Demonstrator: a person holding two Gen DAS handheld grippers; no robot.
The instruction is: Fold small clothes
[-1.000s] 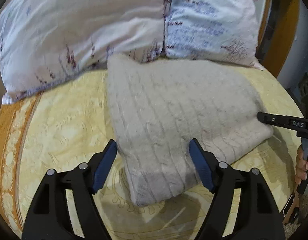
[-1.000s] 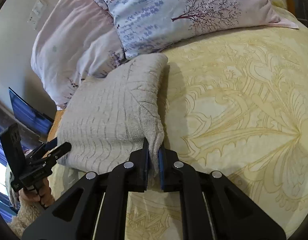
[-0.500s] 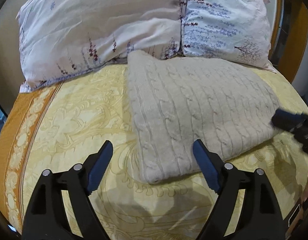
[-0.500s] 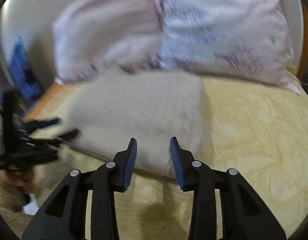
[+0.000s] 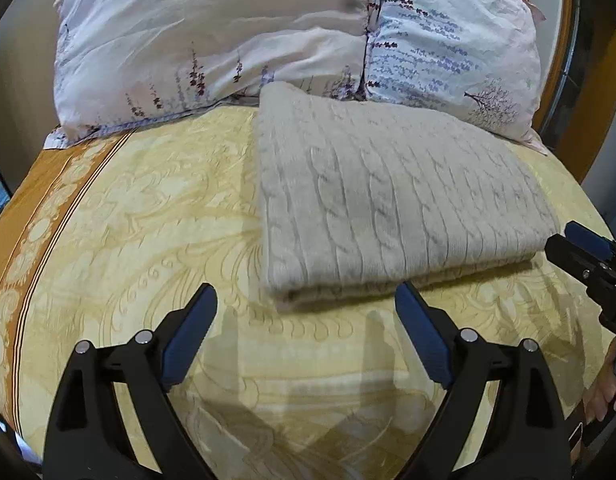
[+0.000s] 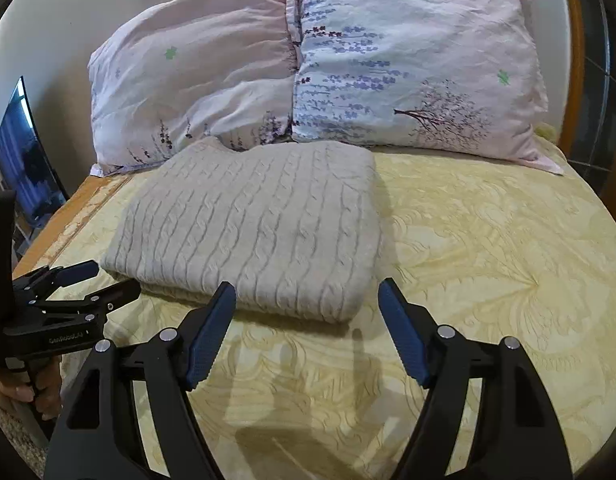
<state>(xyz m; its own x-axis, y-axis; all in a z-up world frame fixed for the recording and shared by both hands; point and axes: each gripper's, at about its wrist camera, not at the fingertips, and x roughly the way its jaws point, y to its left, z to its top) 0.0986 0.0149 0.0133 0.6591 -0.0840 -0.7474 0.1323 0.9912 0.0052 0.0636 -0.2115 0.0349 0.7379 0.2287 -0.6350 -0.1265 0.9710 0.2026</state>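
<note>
While sweater (image 5: 392,204) lies folded, left gripper (image 5: 306,332), right gripper (image 6: 306,330) hover spread

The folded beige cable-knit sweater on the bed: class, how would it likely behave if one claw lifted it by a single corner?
The folded beige cable-knit sweater would probably flop and unfold, since its layers lie loose at the near edge. The thick knit suggests some weight. Its textured surface should grip rather than slip on the yellow patterned bedspread.
</note>
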